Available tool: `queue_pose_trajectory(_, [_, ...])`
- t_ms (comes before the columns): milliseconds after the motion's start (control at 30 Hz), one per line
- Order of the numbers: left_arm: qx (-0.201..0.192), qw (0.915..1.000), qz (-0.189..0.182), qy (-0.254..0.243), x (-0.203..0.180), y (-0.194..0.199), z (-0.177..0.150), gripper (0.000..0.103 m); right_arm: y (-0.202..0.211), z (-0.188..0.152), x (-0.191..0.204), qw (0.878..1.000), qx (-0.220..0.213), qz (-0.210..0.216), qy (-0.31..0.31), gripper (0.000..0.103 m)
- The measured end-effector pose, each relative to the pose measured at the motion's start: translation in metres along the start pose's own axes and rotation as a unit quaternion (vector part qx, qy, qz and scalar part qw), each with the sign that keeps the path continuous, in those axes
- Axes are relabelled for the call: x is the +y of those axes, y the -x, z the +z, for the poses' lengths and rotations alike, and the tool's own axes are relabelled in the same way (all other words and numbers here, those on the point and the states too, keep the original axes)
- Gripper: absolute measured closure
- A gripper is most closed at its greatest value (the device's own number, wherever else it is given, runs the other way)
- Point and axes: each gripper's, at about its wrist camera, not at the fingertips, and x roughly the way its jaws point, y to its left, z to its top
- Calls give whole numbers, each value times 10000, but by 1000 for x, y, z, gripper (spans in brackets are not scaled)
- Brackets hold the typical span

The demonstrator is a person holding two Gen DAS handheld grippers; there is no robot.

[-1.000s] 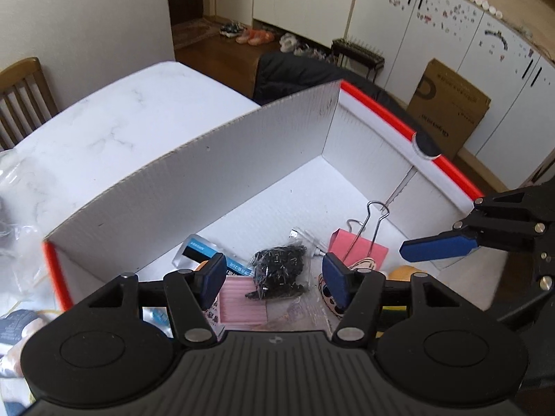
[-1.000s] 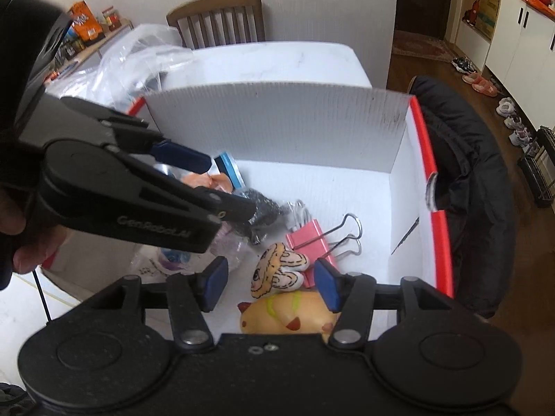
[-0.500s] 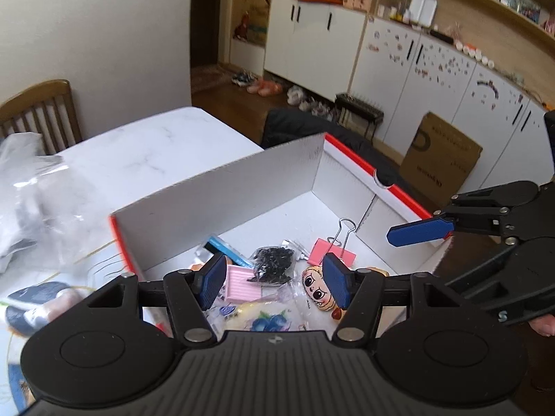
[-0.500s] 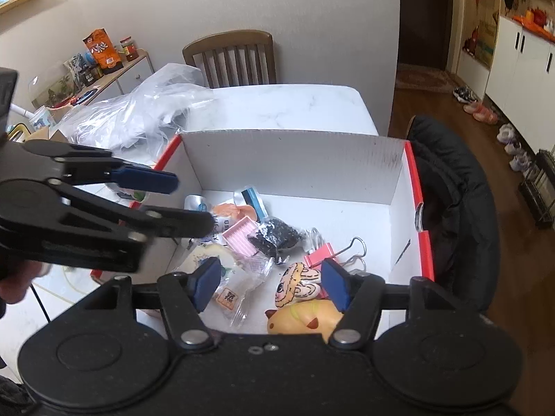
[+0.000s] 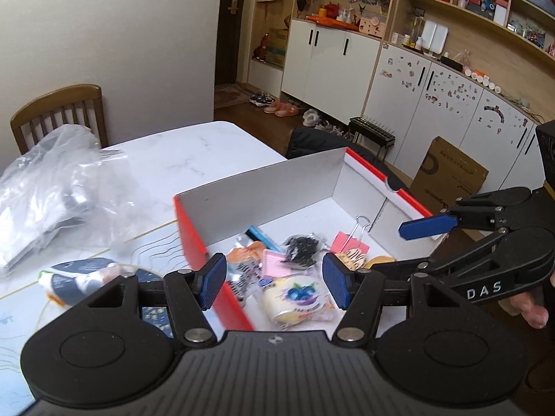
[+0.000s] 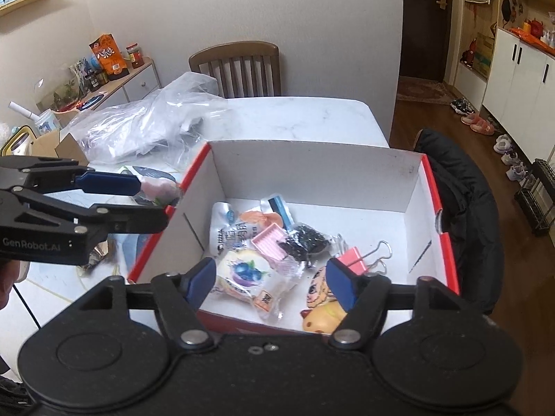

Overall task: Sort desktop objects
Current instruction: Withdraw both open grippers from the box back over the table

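A red-rimmed white cardboard box [image 6: 312, 163] [image 5: 263, 187] sits on the table and holds several small things: a blueberry bun packet [image 6: 242, 274] [image 5: 298, 296], a pink binder clip [image 6: 357, 260], a pink card [image 6: 269, 242], a bag of black bits [image 6: 305, 239], a cartoon-face charm [image 6: 317, 287] and a yellow toy [image 6: 322, 317]. My left gripper [image 5: 272, 286] is open and empty above the box's near left wall. My right gripper [image 6: 270, 282] is open and empty above the box's near edge. Each gripper shows in the other's view.
A crumpled clear plastic bag [image 6: 145, 124] [image 5: 52, 190] lies on the white marble table [image 6: 305, 114] behind the box. Loose packets [image 5: 76, 277] lie left of the box. A wooden chair [image 6: 239, 66] stands at the far side. A black jacket [image 6: 461, 208] hangs right of the box.
Both grippers have pulled up and back from inside the box, so the whole box and the table around it now show. Both stay open and empty.
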Motion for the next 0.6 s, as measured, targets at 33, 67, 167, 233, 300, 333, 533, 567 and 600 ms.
queue_pose_trajectory(33, [-7,10000,0,-18,2,3,-2,43,0,0,3,10000,-12,-4,-10,31])
queue_pose_trajectory(67, [-8,10000,-1,-25,5,6,-3,43,0,0,5,10000,-20,-18,-22,31])
queue_pose_trajectory(167, [-9,10000,44,-33,15,14,-9,40,-2,1,13,9999,-42,-73,-66,30])
queue_pose_trajectory(233, [-41,10000,75,-36,23,20,-13,35,-4,3,19,9999,-53,-95,-93,29])
queue_pose_trajectory(300, [-50,9999,92,-4,32,25,-17,35,-5,4,26,9999,-74,-100,-103,26])
queue_pose_trajectory(333, [-51,9999,96,16,36,28,-19,34,-7,5,31,9999,-85,-92,-100,25])
queue_pose_trajectory(533, [-35,9998,169,102,69,43,-36,22,-15,14,60,9998,-192,7,-25,17])
queue_pose_trajectory(567, [-23,9998,184,120,75,45,-39,20,-17,16,66,9998,-206,27,-4,16])
queue_pose_trajectory(600, [-14,9997,182,144,82,46,-43,19,-19,19,72,9998,-210,37,20,15])
